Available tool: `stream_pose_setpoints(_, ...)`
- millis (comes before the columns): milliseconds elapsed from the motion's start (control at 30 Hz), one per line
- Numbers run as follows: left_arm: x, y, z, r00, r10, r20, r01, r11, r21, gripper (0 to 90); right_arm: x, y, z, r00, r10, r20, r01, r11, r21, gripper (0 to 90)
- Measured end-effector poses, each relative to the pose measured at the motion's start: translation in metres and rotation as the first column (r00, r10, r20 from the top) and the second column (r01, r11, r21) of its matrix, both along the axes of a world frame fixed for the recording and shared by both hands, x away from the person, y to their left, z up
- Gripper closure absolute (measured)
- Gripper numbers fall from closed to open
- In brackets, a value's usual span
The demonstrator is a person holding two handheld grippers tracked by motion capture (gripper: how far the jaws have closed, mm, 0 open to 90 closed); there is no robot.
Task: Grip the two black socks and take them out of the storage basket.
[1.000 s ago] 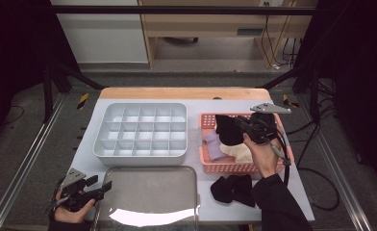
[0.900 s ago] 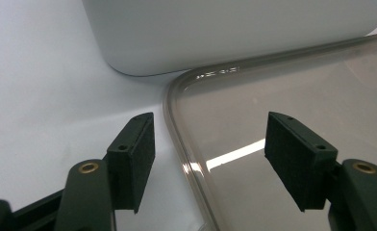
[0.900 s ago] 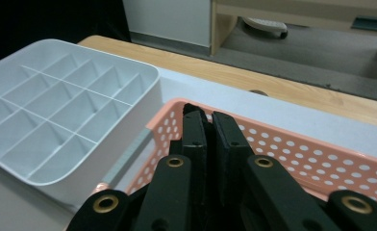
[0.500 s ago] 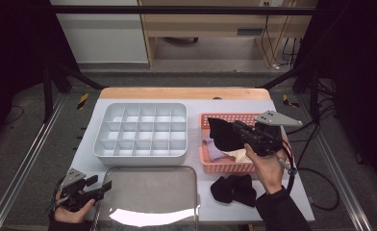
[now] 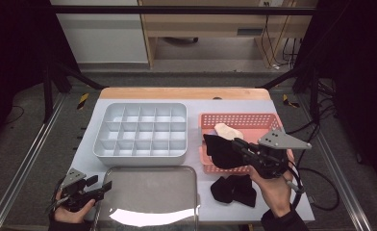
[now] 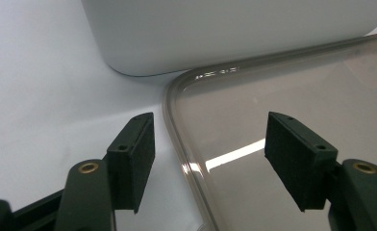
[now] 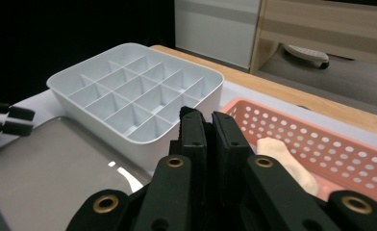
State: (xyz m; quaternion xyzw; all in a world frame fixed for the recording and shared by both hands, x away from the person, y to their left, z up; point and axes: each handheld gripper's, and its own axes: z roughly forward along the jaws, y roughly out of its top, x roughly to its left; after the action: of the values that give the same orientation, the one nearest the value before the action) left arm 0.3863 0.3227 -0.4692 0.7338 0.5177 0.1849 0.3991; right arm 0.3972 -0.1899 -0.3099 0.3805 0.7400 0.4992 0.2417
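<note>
My right gripper [image 5: 238, 147] is shut on a black cloth [image 5: 220, 153] that hangs over the front left corner of the pink basket [image 5: 234, 118]. In the right gripper view its jaws [image 7: 207, 121] are pressed together and the cloth is hidden beneath them. A beige cloth [image 5: 228, 131] lies in the basket. More black cloth [image 5: 233, 190] is piled on the table in front of the basket. My left gripper [image 5: 97, 189] stands open at the near left corner of the metal tray [image 5: 148, 192]. Its jaws [image 6: 210, 159] straddle the tray's rim [image 6: 169, 115] with nothing between them.
A white compartment organizer [image 5: 141, 130] sits left of the basket, behind the metal tray. Its wall [image 6: 225, 33] rises just beyond the left gripper. The table's wooden far edge [image 5: 182, 93] runs behind both. Dark floor and frame rails surround the table.
My right gripper has carried the black cloth from over the basket's middle toward me and leftward, to the basket's front left corner. The left gripper has hardly moved.
</note>
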Motion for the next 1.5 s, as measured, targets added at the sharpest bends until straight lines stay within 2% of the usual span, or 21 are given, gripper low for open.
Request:
stream_pose_setpoints(233, 0.000, 0.000, 0.000, 1.0000, 0.000, -0.001, 0.000, 1.0000, 0.000, 34.2, -0.018, -0.001, -0.011, 0.9987, 0.048, -0.017, -0.047, 0.999, 0.016, 84.5)
stream_pose_setpoints(433, 0.000, 0.000, 0.000, 1.0000, 0.001, 0.000, -0.001, 1.0000, 0.001, 34.2, -0.030, 0.005, -0.024, 0.9950, 0.088, -0.048, -0.087, 0.996, 0.007, 84.4)
stream_pose_setpoints(800, 0.000, 0.001, 0.001, 1.0000, -0.002, 0.005, 0.002, 1.0000, 0.002, 34.2, -0.033, 0.017, -0.057, 0.9850, 0.113, -0.130, -0.117, 0.993, -0.021, 84.4)
stream_pose_setpoints(967, -0.001, 0.001, 0.001, 1.0000, -0.002, 0.006, 0.002, 1.0000, 0.000, 34.2, -0.028, 0.014, -0.078, 0.9800, 0.085, -0.180, -0.090, 0.996, -0.025, 84.3)
stream_pose_setpoints(1200, -0.001, 0.001, 0.001, 1.0000, -0.004, 0.006, 0.004, 1.0000, 0.000, 34.2, -0.015, 0.007, -0.115, 0.9615, 0.014, -0.274, -0.029, 0.998, -0.052, 84.0)
stream_pose_setpoints(1400, 0.000, 0.000, 0.001, 1.0000, -0.004, 0.003, 0.004, 1.0000, -0.002, 34.2, -0.003, 0.000, -0.135, 0.9647, -0.066, -0.255, 0.044, 0.995, -0.092, 81.6)
stream_pose_setpoints(1500, 0.000, 0.000, 0.001, 1.0000, -0.004, 0.003, 0.004, 1.0000, -0.004, 34.2, 0.002, 0.001, -0.142, 0.9618, -0.090, -0.259, 0.065, 0.992, -0.103, 78.6)
